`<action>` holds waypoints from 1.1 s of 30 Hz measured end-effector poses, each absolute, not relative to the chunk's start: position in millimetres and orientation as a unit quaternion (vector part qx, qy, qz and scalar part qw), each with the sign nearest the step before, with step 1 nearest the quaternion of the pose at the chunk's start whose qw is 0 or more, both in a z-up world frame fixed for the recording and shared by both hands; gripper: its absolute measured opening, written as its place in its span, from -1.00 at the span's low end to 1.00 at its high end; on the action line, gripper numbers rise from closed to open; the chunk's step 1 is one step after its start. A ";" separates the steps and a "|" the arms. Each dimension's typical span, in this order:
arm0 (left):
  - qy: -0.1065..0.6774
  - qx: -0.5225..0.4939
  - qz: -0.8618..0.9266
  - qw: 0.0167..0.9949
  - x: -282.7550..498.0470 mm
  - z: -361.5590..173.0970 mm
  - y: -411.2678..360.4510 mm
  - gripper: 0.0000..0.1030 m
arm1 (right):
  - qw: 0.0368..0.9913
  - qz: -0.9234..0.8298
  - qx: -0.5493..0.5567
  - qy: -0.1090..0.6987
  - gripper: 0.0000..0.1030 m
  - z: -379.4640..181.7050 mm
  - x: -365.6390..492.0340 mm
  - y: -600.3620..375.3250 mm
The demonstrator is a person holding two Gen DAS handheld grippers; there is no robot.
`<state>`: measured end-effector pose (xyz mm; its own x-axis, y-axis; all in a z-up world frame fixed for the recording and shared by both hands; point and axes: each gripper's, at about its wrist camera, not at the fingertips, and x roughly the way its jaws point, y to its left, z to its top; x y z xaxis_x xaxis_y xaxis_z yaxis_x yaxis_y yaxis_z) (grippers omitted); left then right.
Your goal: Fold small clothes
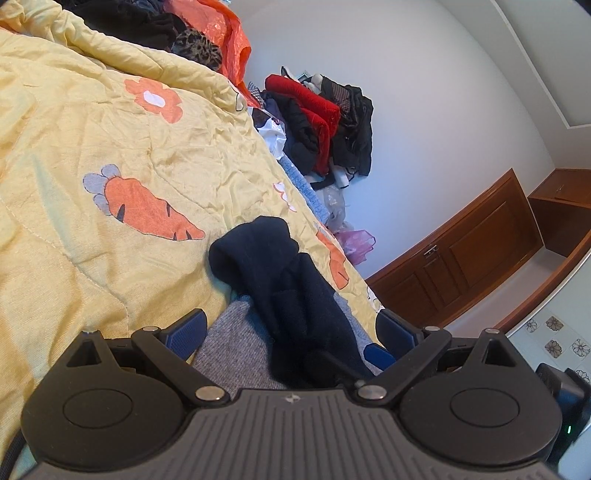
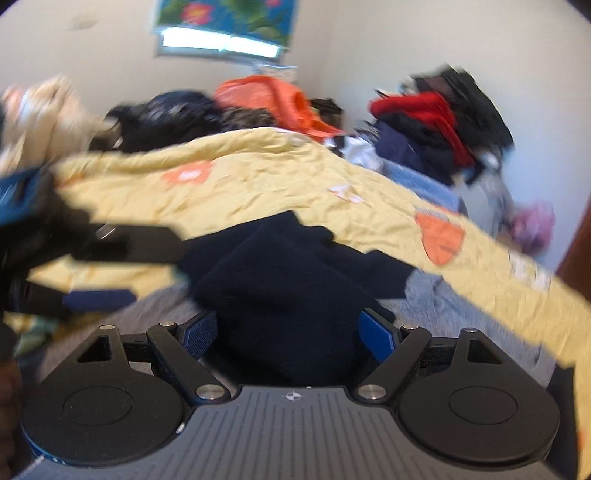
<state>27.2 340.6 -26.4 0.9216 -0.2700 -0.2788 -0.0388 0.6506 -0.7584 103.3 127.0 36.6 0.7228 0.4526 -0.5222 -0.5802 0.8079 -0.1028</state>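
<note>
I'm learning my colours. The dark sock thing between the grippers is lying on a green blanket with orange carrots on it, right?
Not quite. The blanket is yellow, not green, as the left wrist view shows clearly. The rest holds: the dark navy garment lies on it, partly over a grey cloth, and the blanket does have an orange carrot printed on it.

A crumpled yellow quilt (image 1: pixel 92 155), printed with an orange carrot (image 1: pixel 147 210) and an orange flower (image 1: pixel 155 98), covers the bed. Beyond the quilt's far end, an orange plastic bag (image 1: pixel 229 33) lies beside dark clothes (image 1: pixel 140 22). Past the quilt's side edge, a heap with a red garment (image 1: pixel 310 103) and black clothes (image 1: pixel 354 125) stands against the white wall (image 1: pixel 424 92). Brown wooden cabinets (image 1: pixel 472 251) line the wall, well apart from the quilt.
</note>
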 end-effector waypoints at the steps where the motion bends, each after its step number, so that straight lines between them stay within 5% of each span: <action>1: 0.187 -0.413 -0.065 0.889 27.3 -26.4 340.7 0.92 | 0.920 0.274 -0.128 0.248 0.63 35.3 106.5 124.8; 8: 0.187 -0.412 -0.065 0.889 27.4 -26.3 340.5 0.92 | 0.911 0.286 -0.207 0.214 0.62 25.0 86.3 141.8; 11: 0.187 -0.412 -0.065 0.889 27.5 -26.3 340.3 0.92 | 0.912 0.281 -0.231 0.189 0.44 22.1 83.5 153.0; 13: 0.188 -0.412 -0.065 0.889 27.5 -26.3 340.4 0.92 | 0.906 0.289 -0.246 0.188 -0.01 21.3 81.9 159.6; 18: 0.188 -0.412 -0.065 0.889 27.6 -26.4 340.6 0.92 | 0.897 0.300 -0.273 0.176 -0.77 18.4 77.3 166.5; 26: 0.188 -0.412 -0.065 0.889 27.7 -26.2 340.0 0.92 | 0.952 0.214 0.100 0.195 -0.79 54.2 89.2 40.1; 29: 0.188 -0.412 -0.064 0.889 27.5 -26.3 339.9 0.92 | 0.947 0.154 0.167 0.226 -0.07 37.4 79.4 -13.0; 30: 0.188 -0.412 -0.064 0.889 27.5 -26.2 339.9 0.92 | 0.943 0.151 0.172 0.243 0.58 30.6 77.8 -24.0; 31: 0.188 -0.412 -0.064 0.889 27.6 -26.2 339.8 0.92 | 0.940 0.145 0.181 0.249 0.90 25.6 75.3 -33.5; 33: 0.189 -0.411 -0.064 0.890 27.9 -26.0 339.5 0.92 | 0.936 0.145 0.205 0.248 0.91 21.6 73.0 -47.6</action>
